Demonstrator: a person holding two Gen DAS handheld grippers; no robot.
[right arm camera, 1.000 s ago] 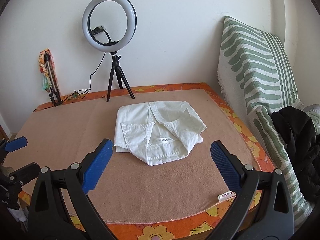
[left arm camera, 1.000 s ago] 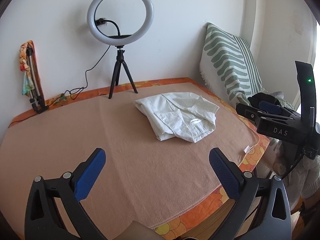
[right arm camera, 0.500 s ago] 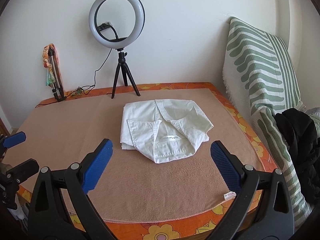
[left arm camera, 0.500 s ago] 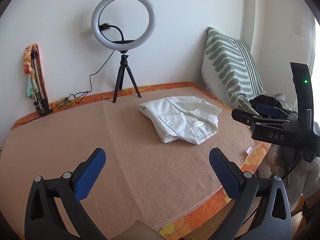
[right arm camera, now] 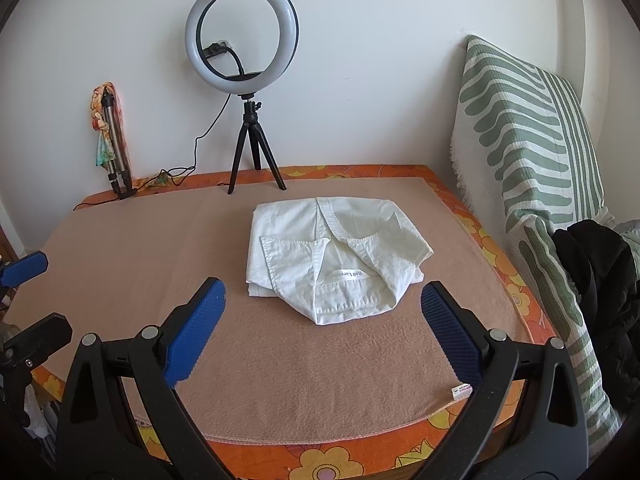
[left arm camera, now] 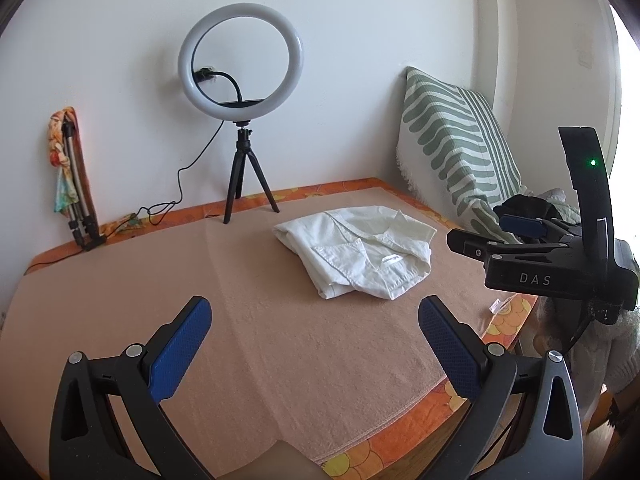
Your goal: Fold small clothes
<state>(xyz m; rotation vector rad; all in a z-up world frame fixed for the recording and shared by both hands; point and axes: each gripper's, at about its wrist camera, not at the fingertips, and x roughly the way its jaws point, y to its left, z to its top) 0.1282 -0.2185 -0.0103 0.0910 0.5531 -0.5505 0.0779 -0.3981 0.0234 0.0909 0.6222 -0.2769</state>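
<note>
From my feed I count one folded white shirt on one tan blanket, one ring light on its tripod, one folded tripod against the wall, one green-striped cushion, one black garment, and two grippers, left and right, both spread wide.

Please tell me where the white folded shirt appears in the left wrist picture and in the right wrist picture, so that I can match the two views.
Left wrist view: the white shirt lies right of centre on the brown blanket, beyond the open left tongs.
Right wrist view: the shirt lies in the centre, just beyond the open right tongs.
Shared landmark: the ring light on its tripod stands behind the shirt, at the wall.
</note>
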